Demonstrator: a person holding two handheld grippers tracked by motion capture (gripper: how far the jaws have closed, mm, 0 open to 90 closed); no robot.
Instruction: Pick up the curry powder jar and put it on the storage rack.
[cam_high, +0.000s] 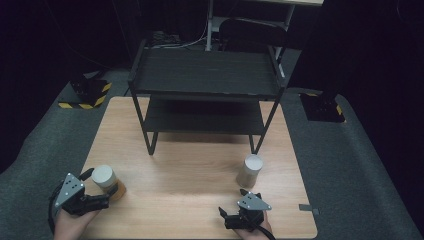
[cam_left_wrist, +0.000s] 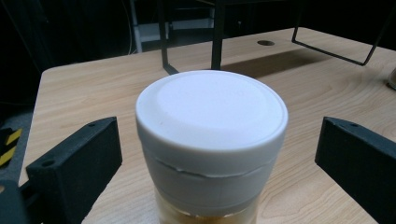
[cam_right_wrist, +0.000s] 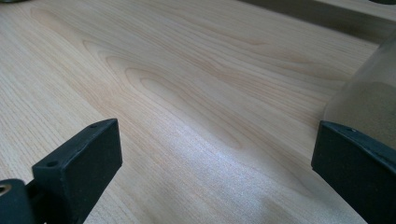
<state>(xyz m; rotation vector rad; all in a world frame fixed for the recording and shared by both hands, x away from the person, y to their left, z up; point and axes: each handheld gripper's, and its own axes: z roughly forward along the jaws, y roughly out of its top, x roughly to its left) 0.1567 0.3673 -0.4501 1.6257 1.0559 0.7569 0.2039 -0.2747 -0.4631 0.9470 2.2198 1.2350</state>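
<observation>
While both hands rested at the near table edge: two grippers sat by two jars.
Left gripper (cam_high: 100, 192): spread wide, jaws on either side of the white-lidded jar (cam_high: 106, 179); clear gaps to the jar on both sides in the left gripper view, no contact, nothing grasped.
White-lidded jar, close up (cam_left_wrist: 211, 140): stood upright between the left jaws, white cap on top, amber contents below the cap.
Jar position: near-left corner of the wooden table (cam_high: 200, 170), just ahead of the left hand (cam_high: 70, 225).
Right gripper (cam_high: 231, 210): also spread wide, held nothing; bare table between its jaws in the right gripper view.
Second jar (cam_high: 249, 171): upright at near-right of the table, just beyond the right gripper; its clear wall with tan contents (cam_right_wrist: 369, 107) showed right behind the right-hand jaw; contact could not be told.
Black shelf rack (cam_high: 205, 75): stood at the far half of the table, well apart from both grippers.
</observation>
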